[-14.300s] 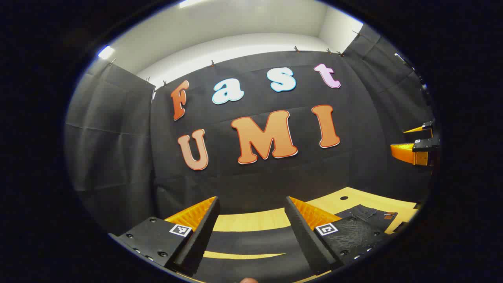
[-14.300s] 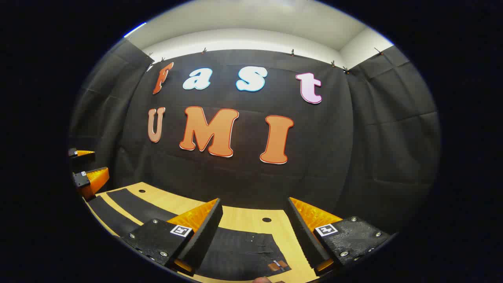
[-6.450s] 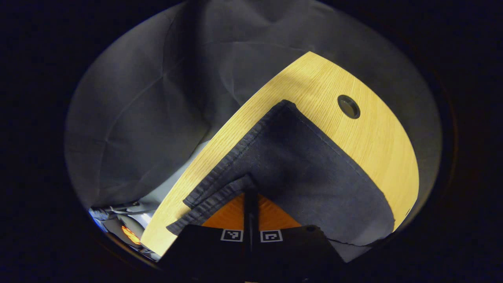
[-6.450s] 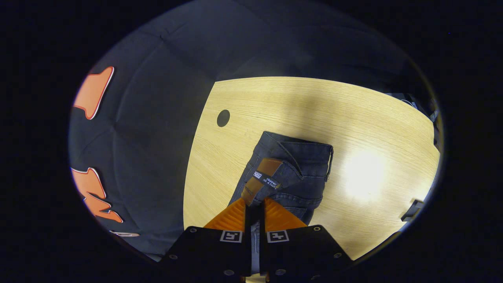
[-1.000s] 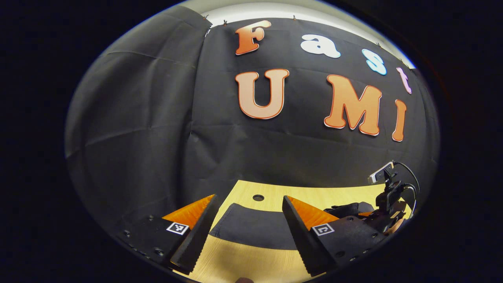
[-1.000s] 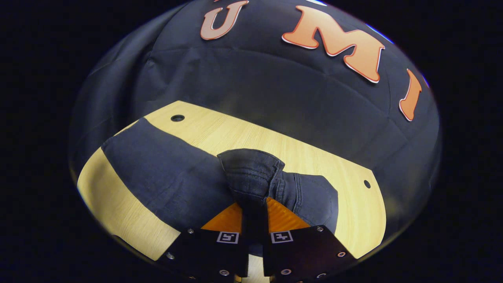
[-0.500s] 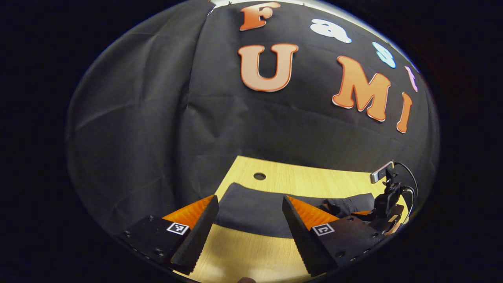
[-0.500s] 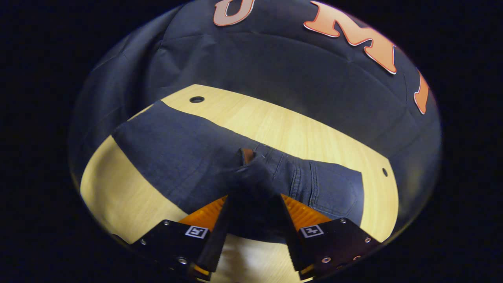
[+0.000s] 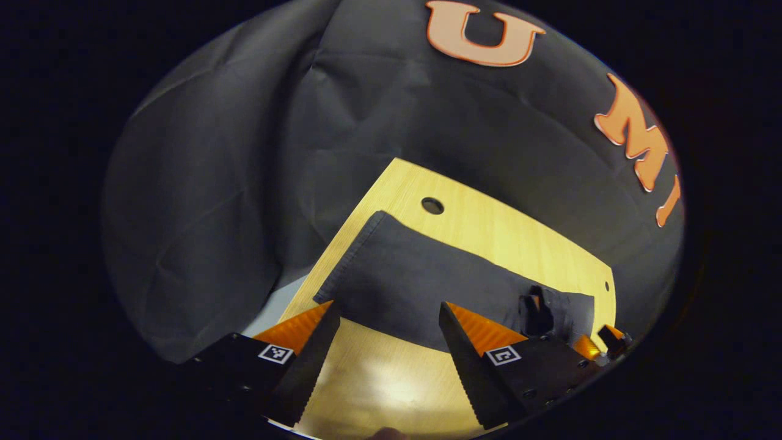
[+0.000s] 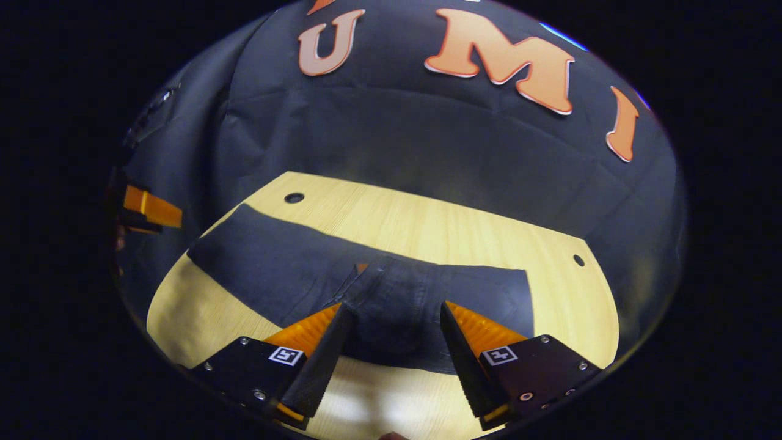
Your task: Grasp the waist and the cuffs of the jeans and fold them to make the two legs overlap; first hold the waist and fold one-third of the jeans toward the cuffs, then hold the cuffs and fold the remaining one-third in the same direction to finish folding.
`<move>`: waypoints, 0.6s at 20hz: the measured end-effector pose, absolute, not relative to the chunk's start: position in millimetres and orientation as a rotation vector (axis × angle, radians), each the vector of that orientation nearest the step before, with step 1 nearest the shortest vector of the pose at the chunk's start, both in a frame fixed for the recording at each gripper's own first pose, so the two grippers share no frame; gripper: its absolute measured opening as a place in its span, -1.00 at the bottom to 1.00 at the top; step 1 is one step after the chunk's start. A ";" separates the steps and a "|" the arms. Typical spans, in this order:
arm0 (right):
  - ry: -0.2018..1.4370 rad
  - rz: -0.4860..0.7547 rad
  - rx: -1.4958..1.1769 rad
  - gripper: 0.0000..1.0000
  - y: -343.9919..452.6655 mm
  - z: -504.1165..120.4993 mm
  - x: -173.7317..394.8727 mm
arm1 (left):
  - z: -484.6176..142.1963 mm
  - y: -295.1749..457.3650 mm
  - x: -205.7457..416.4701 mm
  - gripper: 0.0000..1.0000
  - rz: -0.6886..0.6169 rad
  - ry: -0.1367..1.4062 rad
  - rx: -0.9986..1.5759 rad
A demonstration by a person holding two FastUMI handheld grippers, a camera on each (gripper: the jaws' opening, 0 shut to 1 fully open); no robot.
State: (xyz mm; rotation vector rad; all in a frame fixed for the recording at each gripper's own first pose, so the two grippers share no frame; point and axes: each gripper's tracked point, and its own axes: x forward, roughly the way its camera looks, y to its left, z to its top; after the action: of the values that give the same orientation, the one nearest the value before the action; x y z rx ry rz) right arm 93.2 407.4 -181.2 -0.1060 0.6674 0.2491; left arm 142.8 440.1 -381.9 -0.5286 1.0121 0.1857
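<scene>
Released since a second ago, the waist (image 10: pixel 391 293) now lies folded onto the legs of the jeans (image 10: pixel 275 269), flat on the table (image 10: pixel 427 226). Right gripper (image 10: pixel 391 348) and left gripper (image 9: pixel 385 342) are held spread, empty; the cuffs (image 9: pixel 351 256) are judged next.
</scene>
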 end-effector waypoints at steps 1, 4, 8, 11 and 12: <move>0.655 0.221 -0.093 0.84 393.2 -173.2 93.3 | -386.7 439.2 143.1 0.96 0.201 1.046 -0.542; 0.633 0.142 -0.060 0.86 352.3 -155.3 88.2 | -409.1 443.1 139.5 0.96 0.240 1.146 -0.594; 0.622 0.042 -0.054 0.87 300.3 -143.6 74.4 | -430.5 444.3 132.4 0.96 0.324 1.259 -0.631; 0.621 -0.009 -0.057 0.87 272.7 -139.2 65.3 | -449.3 450.5 133.3 0.96 0.383 1.327 -0.622; 0.619 -0.028 -0.058 0.88 264.4 -136.9 62.5 | -456.0 450.7 132.5 0.97 0.396 1.352 -0.610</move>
State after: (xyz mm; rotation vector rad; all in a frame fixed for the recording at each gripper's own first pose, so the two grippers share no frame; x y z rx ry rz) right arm 62.5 264.4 -136.9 -0.0579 0.6188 -0.0279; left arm 132.5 450.7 -456.0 -0.6096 1.3517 0.3956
